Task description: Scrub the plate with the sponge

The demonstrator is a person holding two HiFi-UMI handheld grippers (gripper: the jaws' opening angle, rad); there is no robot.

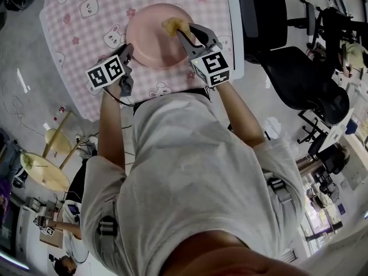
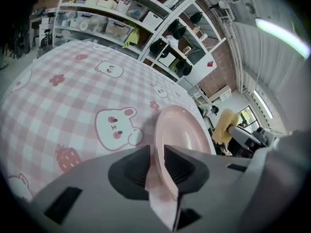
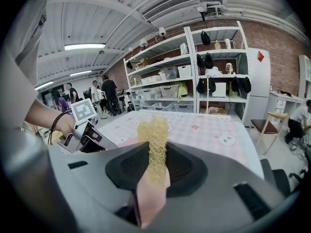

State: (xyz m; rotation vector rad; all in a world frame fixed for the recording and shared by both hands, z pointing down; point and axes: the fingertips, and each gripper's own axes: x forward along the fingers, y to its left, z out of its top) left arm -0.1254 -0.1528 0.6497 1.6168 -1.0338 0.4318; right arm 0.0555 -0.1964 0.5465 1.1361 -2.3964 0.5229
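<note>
A pink plate (image 1: 150, 39) lies on the pink checked tablecloth (image 1: 86, 33) with bear and rabbit prints. My left gripper (image 1: 127, 53) stands at the plate's left rim. In the left gripper view the plate's rim (image 2: 182, 130) runs between the left gripper's (image 2: 156, 155) jaws, with a thin gap beside one pad, so it is open. My right gripper (image 1: 185, 32) reaches over the plate's far right part and is shut on a yellow sponge (image 1: 174, 25). The sponge (image 3: 154, 137) sticks out past the right gripper's (image 3: 156, 160) pads. The left gripper (image 3: 87, 130) shows at the left there.
The table's right edge (image 1: 236, 33) lies close to the right gripper. Black office chairs (image 1: 299, 79) stand beyond it. Two round yellow stools (image 1: 43, 171) stand on the floor at the left. Shelves with boxes (image 2: 121, 23) line the far wall.
</note>
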